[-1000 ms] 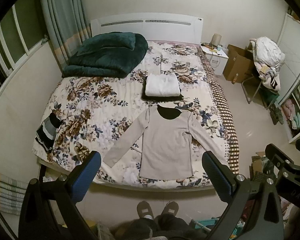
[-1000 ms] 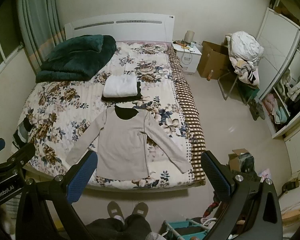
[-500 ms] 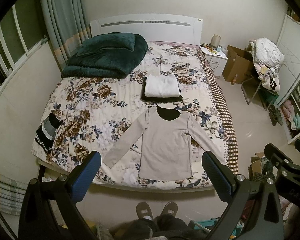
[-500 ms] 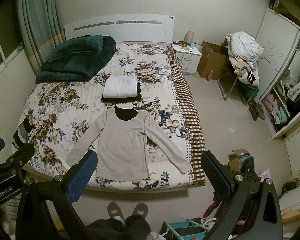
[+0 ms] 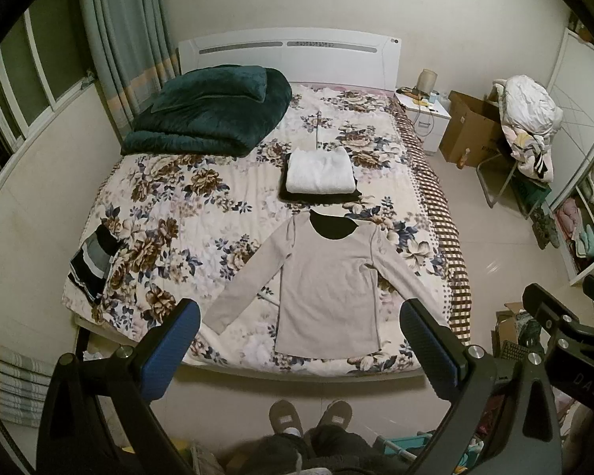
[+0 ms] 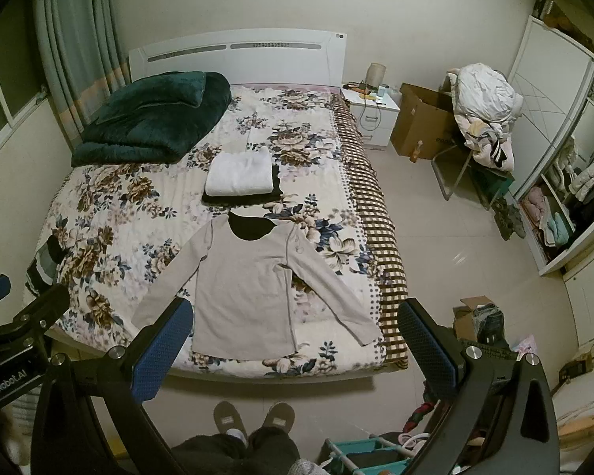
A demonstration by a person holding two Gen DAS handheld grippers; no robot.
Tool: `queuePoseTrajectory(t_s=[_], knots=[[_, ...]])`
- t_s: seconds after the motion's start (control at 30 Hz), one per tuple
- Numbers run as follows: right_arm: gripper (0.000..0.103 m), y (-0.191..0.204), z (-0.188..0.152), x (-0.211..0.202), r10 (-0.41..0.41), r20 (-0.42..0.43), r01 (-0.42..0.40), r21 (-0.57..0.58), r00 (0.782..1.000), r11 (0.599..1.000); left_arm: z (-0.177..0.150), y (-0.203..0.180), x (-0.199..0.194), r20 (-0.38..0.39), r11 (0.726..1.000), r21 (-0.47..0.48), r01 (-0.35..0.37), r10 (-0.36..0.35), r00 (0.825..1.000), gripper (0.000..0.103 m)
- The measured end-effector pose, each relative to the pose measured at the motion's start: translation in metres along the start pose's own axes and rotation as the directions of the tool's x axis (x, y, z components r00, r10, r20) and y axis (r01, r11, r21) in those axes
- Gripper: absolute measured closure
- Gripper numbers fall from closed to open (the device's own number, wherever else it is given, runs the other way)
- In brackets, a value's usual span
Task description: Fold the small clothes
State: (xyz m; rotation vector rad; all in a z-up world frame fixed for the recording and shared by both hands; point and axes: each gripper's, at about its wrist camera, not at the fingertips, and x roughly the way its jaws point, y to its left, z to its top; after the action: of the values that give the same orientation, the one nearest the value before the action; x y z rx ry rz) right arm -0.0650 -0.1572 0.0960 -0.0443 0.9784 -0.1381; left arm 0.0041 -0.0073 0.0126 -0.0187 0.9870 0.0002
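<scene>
Left wrist view: the left gripper (image 5: 297,350) hangs above the foot of the bed (image 5: 166,213), its jaws wide apart with nothing between them. A grey shirt (image 5: 328,289) lies flat on the floral bedspread near the foot edge, front down or up I cannot tell, both sleeves spread out to the sides, a black lining showing at the neck. Just beyond its collar sits a stack: a folded white garment (image 5: 320,172) on top of a folded black one (image 5: 318,196). A dark green blanket (image 5: 214,113) is bundled at the head of the bed on the left. A striped cloth (image 5: 93,263) hangs over the bed's left edge. The person's slippers (image 5: 311,415) show on the floor below. Part of the right gripper (image 5: 566,328) shows at the right edge.

Right wrist view: the right gripper (image 6: 293,350) is likewise held off the bed (image 6: 111,213), jaws well apart and holding nothing. The shirt (image 6: 249,289) lies spread between the blue pads, well apart from them. The white garment (image 6: 239,176) and blanket (image 6: 154,116) lie beyond. A nightstand (image 6: 372,113), a box (image 6: 423,126) and a chair piled with laundry (image 6: 483,111) stand right of the bed.
</scene>
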Motion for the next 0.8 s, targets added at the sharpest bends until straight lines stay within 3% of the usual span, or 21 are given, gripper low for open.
queuePoseTrajectory(t_s=[0.8], knots=[[0.000,0.002,0.004,-0.004,0.002,0.008,-0.002,0.002,1.000,1.000,-0.001,0.001,0.000,0.005,1.000,0.002,0.000,0.000,1.000,0.000]])
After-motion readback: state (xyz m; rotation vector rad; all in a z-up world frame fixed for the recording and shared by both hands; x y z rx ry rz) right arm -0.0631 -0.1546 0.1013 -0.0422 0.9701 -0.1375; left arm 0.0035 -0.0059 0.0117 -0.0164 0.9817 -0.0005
